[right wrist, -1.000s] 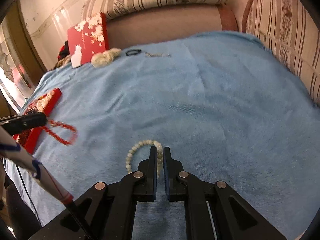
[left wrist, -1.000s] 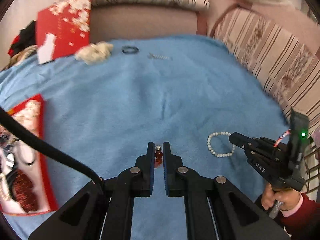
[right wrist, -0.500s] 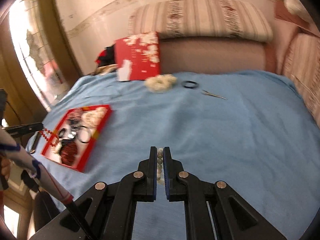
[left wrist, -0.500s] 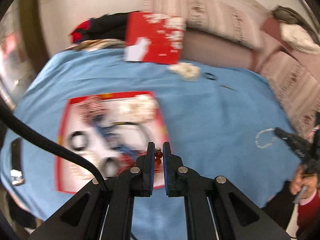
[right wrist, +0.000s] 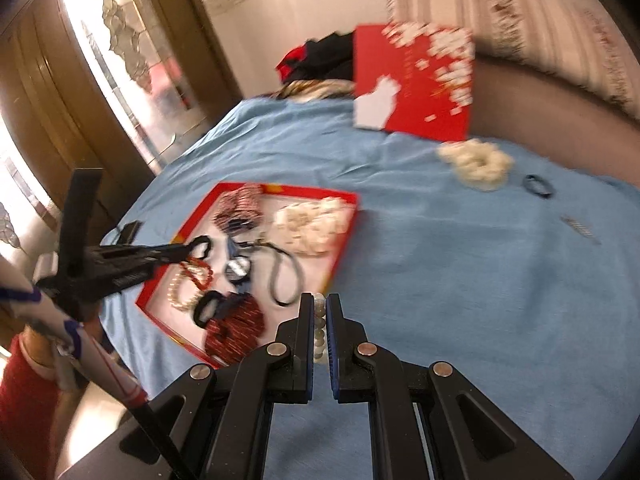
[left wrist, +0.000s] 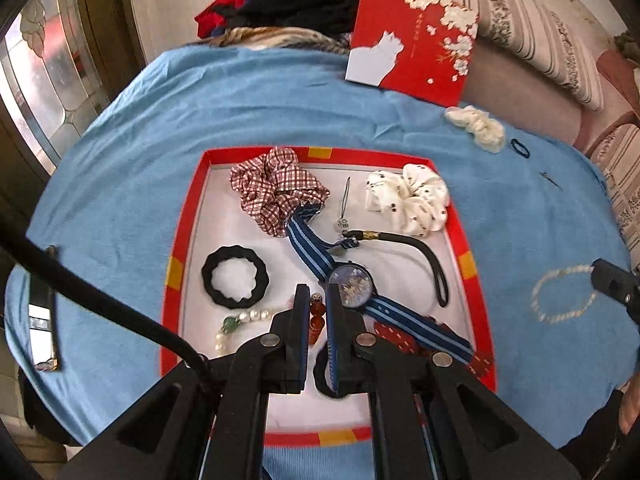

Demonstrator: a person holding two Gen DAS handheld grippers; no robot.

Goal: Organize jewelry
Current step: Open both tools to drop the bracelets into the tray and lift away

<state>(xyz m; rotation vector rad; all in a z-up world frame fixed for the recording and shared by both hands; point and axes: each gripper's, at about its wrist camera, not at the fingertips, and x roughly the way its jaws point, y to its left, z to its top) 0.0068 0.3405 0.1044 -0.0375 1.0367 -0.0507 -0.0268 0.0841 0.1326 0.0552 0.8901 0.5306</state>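
A red bead bracelet (left wrist: pixel 316 318) is clamped between the nearly closed jaws of the left gripper (left wrist: pixel 318 304), which is held above the near part of a red-rimmed tray (left wrist: pixel 182 240); in that tray a blue-strapped watch (left wrist: pixel 352 286), a black hair tie (left wrist: pixel 235 276), a short pearl strand (left wrist: pixel 240 320), a checked scrunchie (left wrist: pixel 276 190) and a white dotted scrunchie (left wrist: pixel 416 198) are laid. A pale bead bracelet (right wrist: pixel 319 328) is pinched in the closed right gripper (right wrist: pixel 319 308), held over the blue cloth (right wrist: pixel 460 260) just beside the tray's right edge. Farther back, a cream scrunchie (left wrist: pixel 476 126), a small dark ring (left wrist: pixel 520 148) and a red flowered lid (left wrist: pixel 416 36), propped against the sofa, are seen.
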